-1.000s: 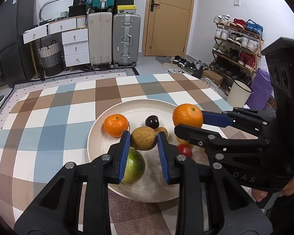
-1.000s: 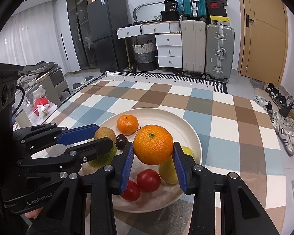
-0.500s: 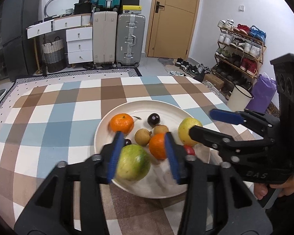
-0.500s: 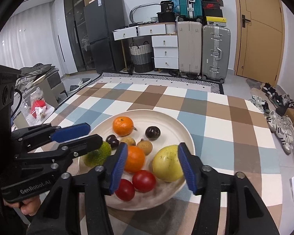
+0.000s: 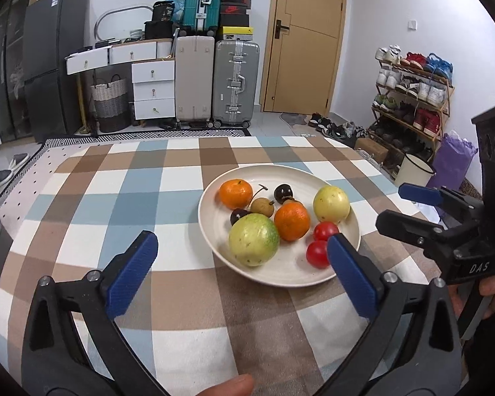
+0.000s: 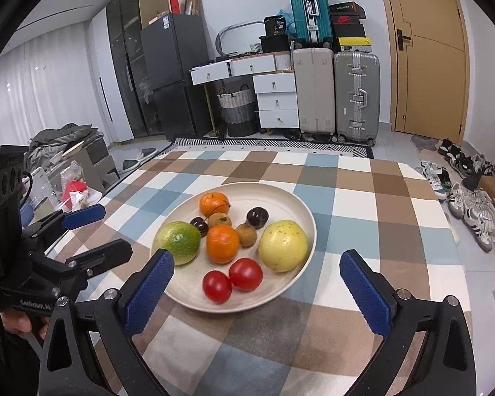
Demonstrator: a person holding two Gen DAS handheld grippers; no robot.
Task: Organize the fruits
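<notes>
— How are the tongs being held?

— Both pairs are being held wide apart, with nothing gripped; the left tongs [image 5: 241, 264] are being kept above the checked tablecloth [image 5: 122, 198] on the bench, just short of the near rim of the cream plate [image 5: 211, 227]; the right tongs [image 6: 257, 283] are being kept over the plate's near edge, the two red tomatoes [image 6: 234, 280] being framed between their blue pads [image 6: 148, 292].

— And where is the fruit being seen?

— All of it is being carried on the plate [image 6: 300, 211]; in the right wrist view a green-yellow round fruit [image 6: 178, 242] is being shown at the left, an orange [image 6: 222, 243] beside it at the middle, and a pale yellow round fruit [image 6: 283, 245] at the right; a second orange [image 6: 214, 203] is being shown at the far side, with two small brown fruits [image 6: 246, 234] and two dark cherries [image 6: 257, 216] between them.

— Is anything else being shown?

— Suitcases [image 6: 356, 95] and a white drawer unit [image 6: 275, 100] are being seen against the far wall; a shoe rack [image 5: 412, 89] is being shown at the right in the left wrist view.
</notes>
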